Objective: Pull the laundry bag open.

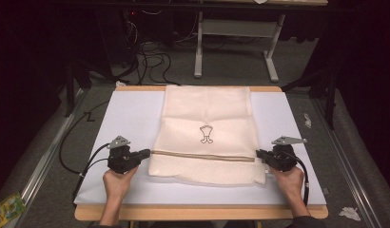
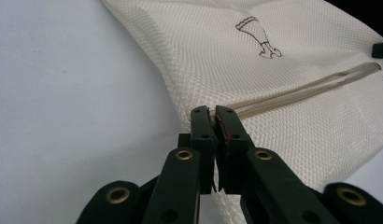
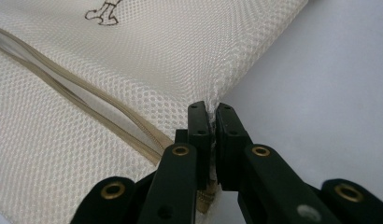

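A cream mesh laundry bag point(image 1: 207, 133) lies flat on the white table, with a small dark drawing point(image 1: 206, 134) in its middle and a tan zipper band point(image 1: 202, 156) across its near part. My left gripper point(image 1: 146, 153) is shut on the bag's left edge at the end of the zipper; the left gripper view shows the mesh bag point(image 2: 283, 70) pinched between the closed jaws of the left gripper point(image 2: 213, 111). My right gripper point(image 1: 258, 154) is shut on the bag's right edge, and the right gripper point(image 3: 212, 108) clamps the mesh bag point(image 3: 133, 70) beside the zipper point(image 3: 87, 100).
The white table top point(image 1: 126, 114) has bare room on both sides of the bag, with a wooden rim point(image 1: 198, 212) along the near edge. Cables point(image 1: 74, 147) trail off the left side. A grey frame point(image 1: 236, 42) stands on the floor beyond.
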`<state>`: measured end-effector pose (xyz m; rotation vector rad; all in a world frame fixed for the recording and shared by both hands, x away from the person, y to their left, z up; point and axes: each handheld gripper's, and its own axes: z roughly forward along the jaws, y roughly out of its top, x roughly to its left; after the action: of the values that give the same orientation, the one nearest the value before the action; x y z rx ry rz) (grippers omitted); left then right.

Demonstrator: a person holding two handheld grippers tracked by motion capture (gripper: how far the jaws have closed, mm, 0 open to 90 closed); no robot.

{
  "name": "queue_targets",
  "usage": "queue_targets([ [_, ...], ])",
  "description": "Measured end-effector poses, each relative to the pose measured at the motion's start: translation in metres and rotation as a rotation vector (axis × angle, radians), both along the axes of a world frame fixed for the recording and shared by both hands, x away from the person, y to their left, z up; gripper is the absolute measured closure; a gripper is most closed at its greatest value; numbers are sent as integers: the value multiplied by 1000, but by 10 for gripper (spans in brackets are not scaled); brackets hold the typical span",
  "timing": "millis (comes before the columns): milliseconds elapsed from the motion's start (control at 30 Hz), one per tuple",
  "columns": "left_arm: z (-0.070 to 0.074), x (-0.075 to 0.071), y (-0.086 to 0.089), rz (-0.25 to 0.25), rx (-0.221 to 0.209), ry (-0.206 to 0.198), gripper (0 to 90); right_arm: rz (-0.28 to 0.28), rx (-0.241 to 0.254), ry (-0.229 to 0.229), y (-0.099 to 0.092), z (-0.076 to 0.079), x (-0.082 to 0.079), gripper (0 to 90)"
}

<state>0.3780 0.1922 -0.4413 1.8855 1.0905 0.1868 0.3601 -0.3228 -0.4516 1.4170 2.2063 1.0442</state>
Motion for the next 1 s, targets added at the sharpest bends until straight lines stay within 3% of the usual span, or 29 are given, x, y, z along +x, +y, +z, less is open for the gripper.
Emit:
queue_targets([
  [233,-5,-1,-4,-7,68,2,861,16,-7,32,1,-5,1,843],
  [400,-9,-1,-7,-13,87,7,862,16,-16,34,1,-7,0,842],
  [1000,-15,1,-12,-18,99,22,860,-3,-14,50,1,-11,3,787],
])
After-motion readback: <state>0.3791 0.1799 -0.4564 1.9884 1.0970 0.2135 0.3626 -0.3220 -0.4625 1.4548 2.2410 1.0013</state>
